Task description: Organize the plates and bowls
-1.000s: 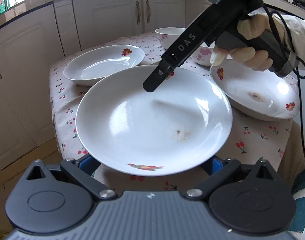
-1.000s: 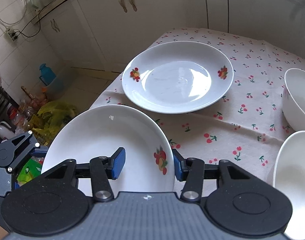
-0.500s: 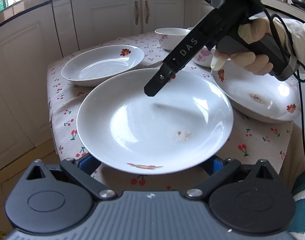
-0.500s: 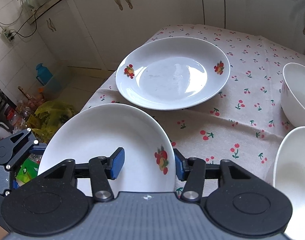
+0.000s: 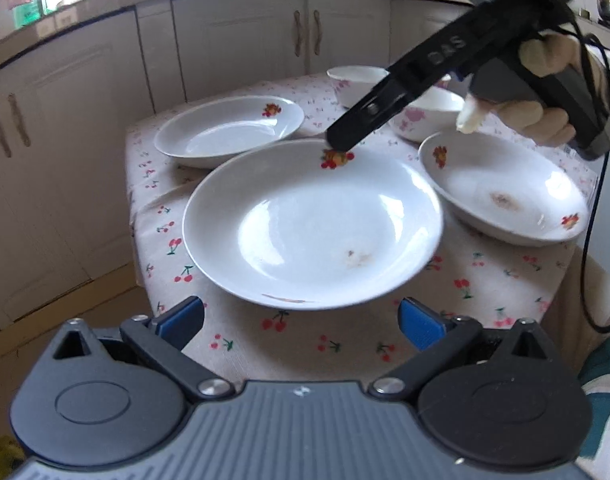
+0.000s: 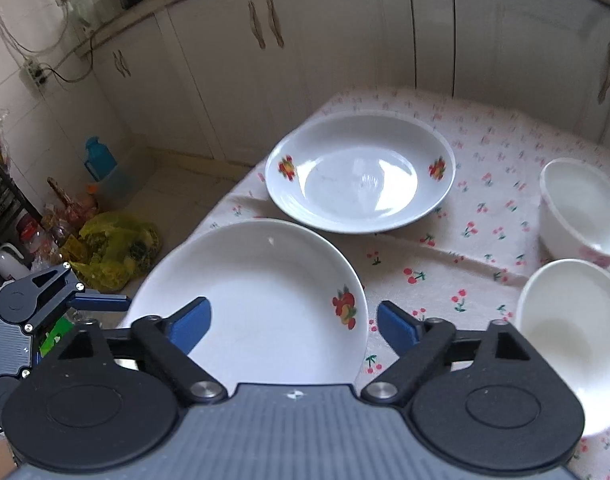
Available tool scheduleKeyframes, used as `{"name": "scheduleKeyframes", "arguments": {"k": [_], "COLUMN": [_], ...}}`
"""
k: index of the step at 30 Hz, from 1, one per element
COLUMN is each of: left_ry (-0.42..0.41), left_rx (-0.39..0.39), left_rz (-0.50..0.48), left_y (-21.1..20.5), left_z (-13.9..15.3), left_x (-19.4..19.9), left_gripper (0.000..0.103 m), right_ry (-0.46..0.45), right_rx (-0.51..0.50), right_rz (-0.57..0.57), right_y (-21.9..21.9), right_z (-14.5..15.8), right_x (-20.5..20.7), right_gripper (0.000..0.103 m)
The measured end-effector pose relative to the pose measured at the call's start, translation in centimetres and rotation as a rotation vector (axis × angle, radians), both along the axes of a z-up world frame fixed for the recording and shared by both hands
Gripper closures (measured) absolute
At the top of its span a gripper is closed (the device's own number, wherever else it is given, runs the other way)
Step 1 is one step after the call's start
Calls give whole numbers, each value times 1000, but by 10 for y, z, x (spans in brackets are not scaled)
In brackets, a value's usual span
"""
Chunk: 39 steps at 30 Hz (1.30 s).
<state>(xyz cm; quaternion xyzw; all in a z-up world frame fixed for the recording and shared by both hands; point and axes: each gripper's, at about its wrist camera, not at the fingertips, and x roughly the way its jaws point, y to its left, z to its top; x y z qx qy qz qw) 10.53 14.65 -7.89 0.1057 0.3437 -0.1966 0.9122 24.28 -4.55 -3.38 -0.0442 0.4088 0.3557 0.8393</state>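
Observation:
A large white plate (image 5: 313, 224) with fruit decals lies on the cherry-print tablecloth (image 5: 345, 344) near the table's front edge. My left gripper (image 5: 301, 320) is open just behind its near rim, not touching it. My right gripper (image 6: 293, 320) is open above the same plate (image 6: 265, 300), its fingers spread wide over the far rim; it also shows in the left wrist view (image 5: 345, 140). A second plate (image 6: 359, 172) lies beyond, a third stained plate (image 5: 501, 188) to the right. Two white bowls (image 6: 581, 208) (image 6: 569, 340) stand at the right.
White cabinets (image 5: 245, 40) ring the small table. The table edge drops to the floor on the left, where a yellow bag (image 6: 113, 248) and a blue jug (image 6: 99, 160) sit. A gloved hand (image 5: 545, 80) holds the right gripper.
Both grippers have opened and let go of the large plate. The left gripper has pulled back from its near rim and the plate now rests on the cloth.

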Motion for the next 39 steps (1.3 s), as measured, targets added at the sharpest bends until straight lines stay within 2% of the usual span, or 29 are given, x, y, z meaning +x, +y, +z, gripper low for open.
{"name": "scheduleKeyframes", "arguments": {"k": [7, 13, 20, 25, 29, 39], "left_ry": [-24, -45, -50, -12, -6, 33], "left_rx": [-23, -67, -62, -69, -40, -4], "left_rz": [90, 91, 35, -14, -50, -114], "left_y": [-15, -38, -78, -108, -128, -155], "left_z": [22, 31, 28, 12, -4, -23], "left_x": [-25, -40, -48, -45, -44, -31], "left_gripper": [1, 1, 1, 1, 1, 1], "right_ry": [-107, -157, -154, -116, -77, -29], "right_rx": [13, 4, 21, 20, 25, 41], "right_rz": [-22, -81, -207, -300, -353, -376], "right_y": [-32, -72, -125, -157, -176, -192], "right_z": [19, 21, 12, -5, -18, -32], "right_x": [-47, -83, -103, -109, -111, -111], "right_gripper": [2, 2, 1, 1, 1, 1]}}
